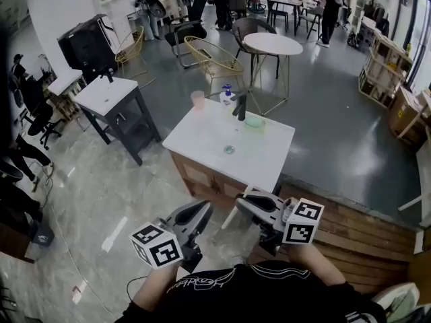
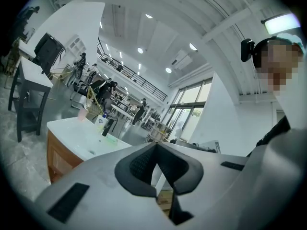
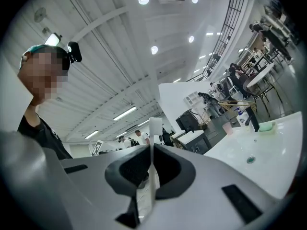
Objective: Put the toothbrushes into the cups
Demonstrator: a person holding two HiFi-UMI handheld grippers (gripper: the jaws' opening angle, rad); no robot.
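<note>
A white bench (image 1: 202,136) with a sink stands ahead of both claws. The left claw (image 1: 203,209) is closed and empty. A pink cup (image 1: 197,99) stands on the bench's far corner. The right claw (image 1: 244,200) clamps a thin white toothbrush (image 3: 155,131), well apart from the cup.

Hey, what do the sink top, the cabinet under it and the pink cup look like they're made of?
The sink top looks like glossy white ceramic or moulded stone, since it shows soft reflections. The cabinet looks like wood or wood veneer, being matte brown with panelled fronts. The pink cup is probably translucent plastic, but it is too small to be sure.
</note>
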